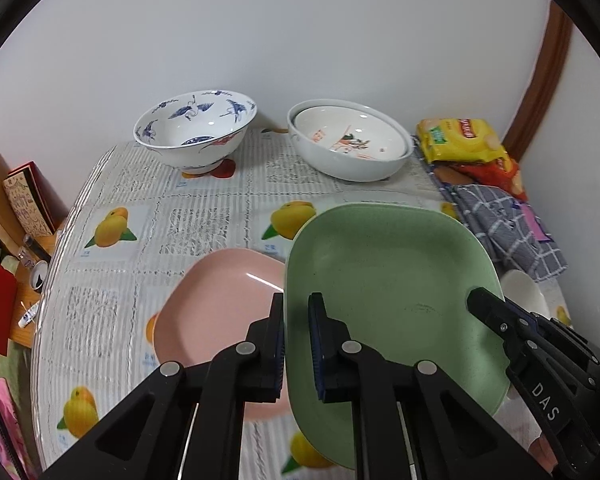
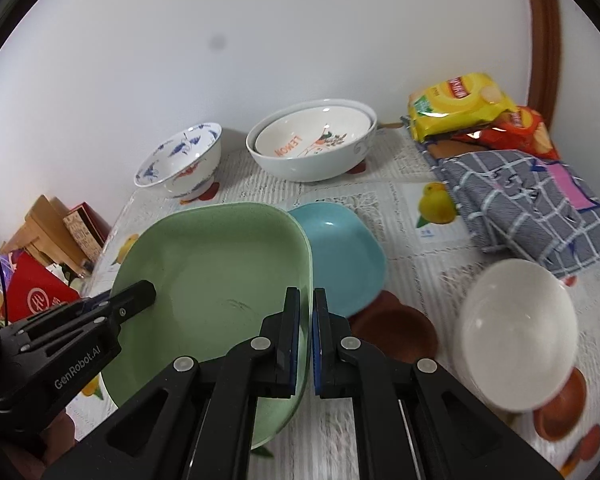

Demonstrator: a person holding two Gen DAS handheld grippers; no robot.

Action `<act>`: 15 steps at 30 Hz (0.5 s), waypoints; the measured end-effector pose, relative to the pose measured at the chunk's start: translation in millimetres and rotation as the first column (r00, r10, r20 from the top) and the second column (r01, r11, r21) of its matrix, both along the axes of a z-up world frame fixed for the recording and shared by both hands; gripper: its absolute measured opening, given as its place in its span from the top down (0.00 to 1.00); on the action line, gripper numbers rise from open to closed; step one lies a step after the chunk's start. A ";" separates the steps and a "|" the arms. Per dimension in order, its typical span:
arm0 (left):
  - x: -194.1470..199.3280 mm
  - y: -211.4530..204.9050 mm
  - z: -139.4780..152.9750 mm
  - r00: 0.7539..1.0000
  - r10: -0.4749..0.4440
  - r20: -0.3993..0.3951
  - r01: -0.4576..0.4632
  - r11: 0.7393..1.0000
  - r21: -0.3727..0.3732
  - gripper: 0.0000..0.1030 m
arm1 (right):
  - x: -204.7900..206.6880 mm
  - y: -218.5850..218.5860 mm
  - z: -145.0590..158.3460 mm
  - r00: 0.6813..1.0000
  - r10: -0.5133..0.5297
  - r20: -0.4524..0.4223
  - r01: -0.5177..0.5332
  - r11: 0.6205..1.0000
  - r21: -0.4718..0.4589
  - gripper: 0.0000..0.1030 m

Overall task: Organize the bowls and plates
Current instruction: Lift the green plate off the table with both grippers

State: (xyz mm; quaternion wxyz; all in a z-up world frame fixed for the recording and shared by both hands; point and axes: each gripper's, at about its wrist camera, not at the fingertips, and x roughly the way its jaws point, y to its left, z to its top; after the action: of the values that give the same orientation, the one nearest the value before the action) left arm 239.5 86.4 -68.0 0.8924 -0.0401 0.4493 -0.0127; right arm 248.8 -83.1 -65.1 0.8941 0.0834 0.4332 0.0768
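Both grippers, left (image 1: pixel 296 344) and right (image 2: pixel 307 340), pinch opposite rims of the green plate (image 1: pixel 384 280), fingers nearly closed, pink plate (image 1: pixel 224 304) beneath the left fingers.

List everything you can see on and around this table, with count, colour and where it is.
green plate: one, green, held between both grippers
pink plate: one, pink, on table left of it
blue plate: one, blue, right of it
crane bowl: one, blue and white, far left
nested bowls: two, white, far centre
small bowl: one, white, near right
snack packets: yellow and red, far right
checked cloth: grey, right
left gripper: shut on plate's left rim
right gripper: shut on right rim
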 end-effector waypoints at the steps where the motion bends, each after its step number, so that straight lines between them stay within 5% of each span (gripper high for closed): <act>1: -4.8 -2.6 2.4 1.000 -0.002 0.002 0.002 1.000 -0.002 0.89 | -6.2 -2.7 3.7 1.000 -0.004 0.004 0.004 1.000 0.000 0.95; 15: -46.9 -11.0 31.6 0.999 0.001 0.039 -0.001 1.000 0.013 0.89 | -51.7 -13.7 36.1 0.998 -0.024 0.058 0.023 1.000 0.018 0.95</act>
State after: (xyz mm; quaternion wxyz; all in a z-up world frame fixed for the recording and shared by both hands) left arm 192.6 75.4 -36.4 0.9011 -0.0342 0.4321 -0.0100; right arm 197.1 -96.8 -29.0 0.9065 0.0942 0.4051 0.0725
